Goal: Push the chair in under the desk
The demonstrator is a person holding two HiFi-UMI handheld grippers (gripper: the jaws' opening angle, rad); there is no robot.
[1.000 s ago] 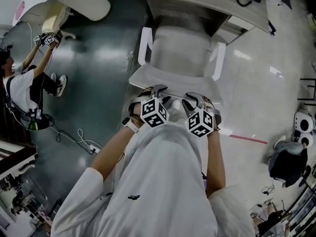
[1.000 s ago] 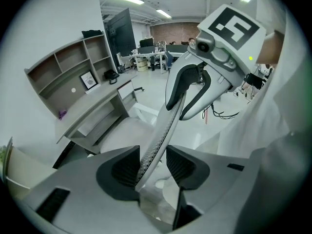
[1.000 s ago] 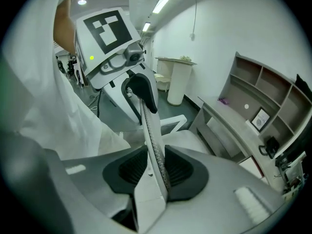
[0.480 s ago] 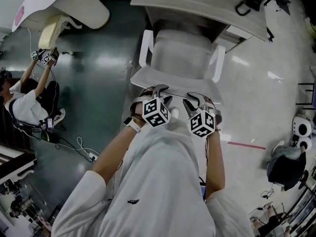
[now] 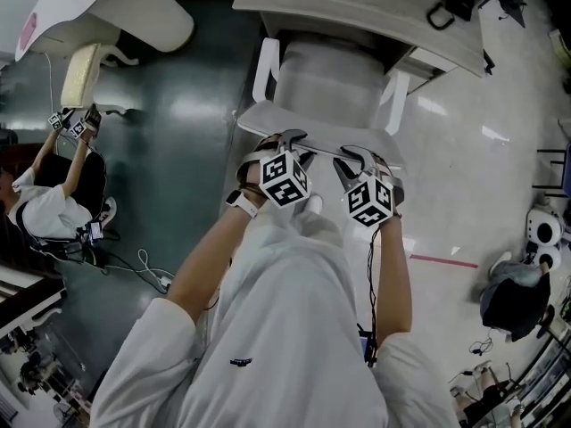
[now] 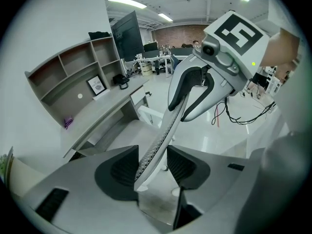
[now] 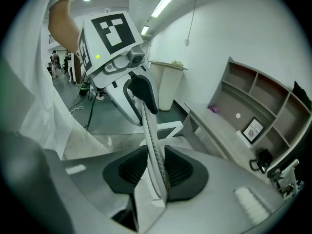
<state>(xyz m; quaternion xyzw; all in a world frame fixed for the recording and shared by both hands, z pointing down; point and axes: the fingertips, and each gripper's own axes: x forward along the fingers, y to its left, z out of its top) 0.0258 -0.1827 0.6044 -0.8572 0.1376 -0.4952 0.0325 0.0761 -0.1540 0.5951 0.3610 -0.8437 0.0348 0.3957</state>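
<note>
You've got your left gripper [image 5: 285, 139] and right gripper [image 5: 359, 154] each clamped on the backrest [image 5: 308, 125], and the chair [image 5: 330, 78] sits with its seat front just under the desk [image 5: 357, 7], the rest out: roughly halfway, I'd say, more pushing needed.

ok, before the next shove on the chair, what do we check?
1. Grip of right gripper on chair backrest: ok, pads close on its rim.
2. Grip of left gripper: cannot tell; the rim sits between its jaws, which have just opened slightly.
3. Line-up with desk: ok, seat front is under its edge.
4. Clearance between armrest and desk pedestal: cannot tell.
5. Path clear of floor cable: ok, it lies well off to the left.
</note>
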